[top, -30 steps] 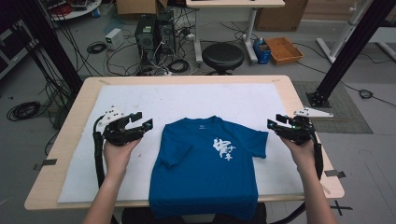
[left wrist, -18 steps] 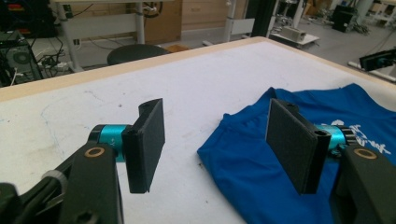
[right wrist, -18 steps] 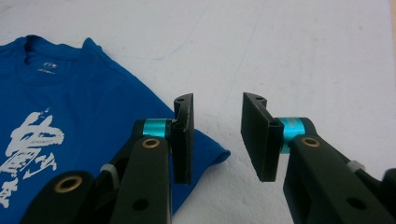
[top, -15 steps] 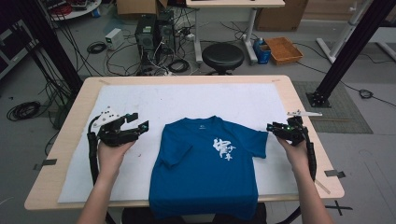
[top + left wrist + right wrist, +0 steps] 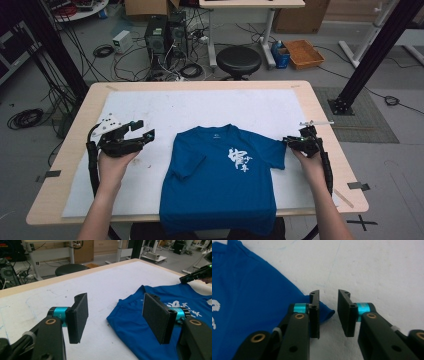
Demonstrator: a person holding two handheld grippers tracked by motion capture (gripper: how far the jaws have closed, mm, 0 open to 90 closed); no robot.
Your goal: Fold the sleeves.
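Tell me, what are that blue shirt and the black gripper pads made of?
The blue shirt looks like soft, matte knit cotton: it wrinkles and drapes over the table edge. The left gripper pads seem to be rubber or foam, finely textured and dull, though I can't be sure.

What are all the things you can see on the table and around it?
T-shirt: one, blue with white print, lying flat on the near middle of the table, hem over the near edge.
White mat: one, covering most of the tabletop.
Table: one, light wood.
Stool: one, black, on the floor beyond the table.
Tray: one, orange, on the floor at the far right.
Computer towers: two, black, on the floor among cables.
Left gripper: black, jaws wide open, left of the shirt.
Right gripper: black, jaws open, at the tip of the shirt's sleeve.
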